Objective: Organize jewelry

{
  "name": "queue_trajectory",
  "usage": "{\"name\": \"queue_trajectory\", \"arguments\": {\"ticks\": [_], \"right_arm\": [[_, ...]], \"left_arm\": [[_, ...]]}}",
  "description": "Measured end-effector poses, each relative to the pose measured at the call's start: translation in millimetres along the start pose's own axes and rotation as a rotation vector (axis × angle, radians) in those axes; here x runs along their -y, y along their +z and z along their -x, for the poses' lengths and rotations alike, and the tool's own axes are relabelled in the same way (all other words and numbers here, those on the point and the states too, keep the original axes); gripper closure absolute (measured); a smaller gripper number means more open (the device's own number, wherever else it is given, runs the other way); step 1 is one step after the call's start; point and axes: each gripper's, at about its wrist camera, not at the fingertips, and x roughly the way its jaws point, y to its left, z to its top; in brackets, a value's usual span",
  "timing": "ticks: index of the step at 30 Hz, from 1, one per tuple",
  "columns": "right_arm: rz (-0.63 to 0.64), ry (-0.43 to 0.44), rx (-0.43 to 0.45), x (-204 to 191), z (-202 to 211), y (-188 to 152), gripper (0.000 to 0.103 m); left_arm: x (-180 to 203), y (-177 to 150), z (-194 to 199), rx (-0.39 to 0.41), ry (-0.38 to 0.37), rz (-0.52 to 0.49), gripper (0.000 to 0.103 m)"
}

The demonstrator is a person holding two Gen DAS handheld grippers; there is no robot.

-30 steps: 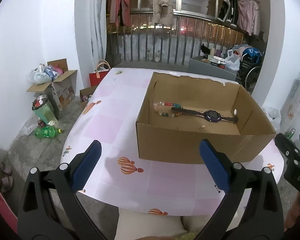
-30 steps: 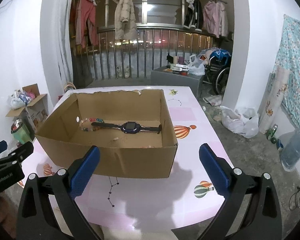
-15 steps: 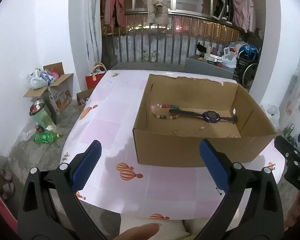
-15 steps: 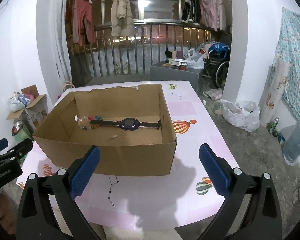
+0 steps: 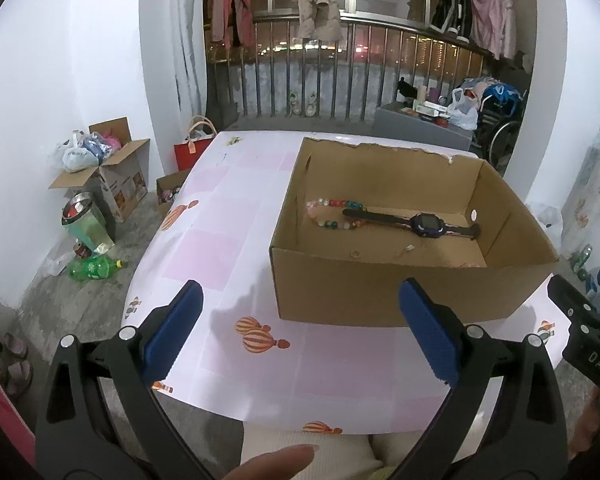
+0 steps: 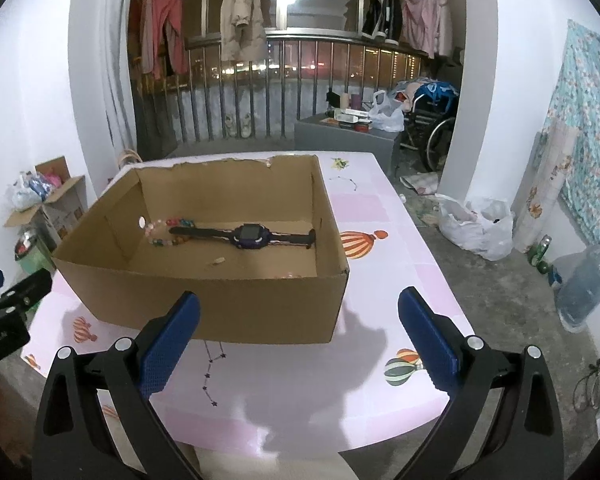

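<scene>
Both grippers (left gripper, right gripper, jaws apart, empty) are being raised since earlier; a dark watch is lying flat beside beads in the cardboard box.

Cardboard box open on top; its near wall stands between both wide-open hand-held grippers and the watch
</scene>
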Motion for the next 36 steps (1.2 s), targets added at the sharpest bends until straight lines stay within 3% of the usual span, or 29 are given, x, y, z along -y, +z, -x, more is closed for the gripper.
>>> {"name": "queue_trajectory", "arguments": {"ticks": [20, 36], "right_arm": [[-0.051, 0.005, -0.076, 9, -3, 19, 0.006], [-0.058, -0.002, -0.128, 8, -15, 34, 0.006]], "left_arm": [[-13, 8, -7, -0.125, 0.018, 0.026, 0.008], [-4, 26, -13, -0.148, 0.043, -0.01, 0.008]]}}
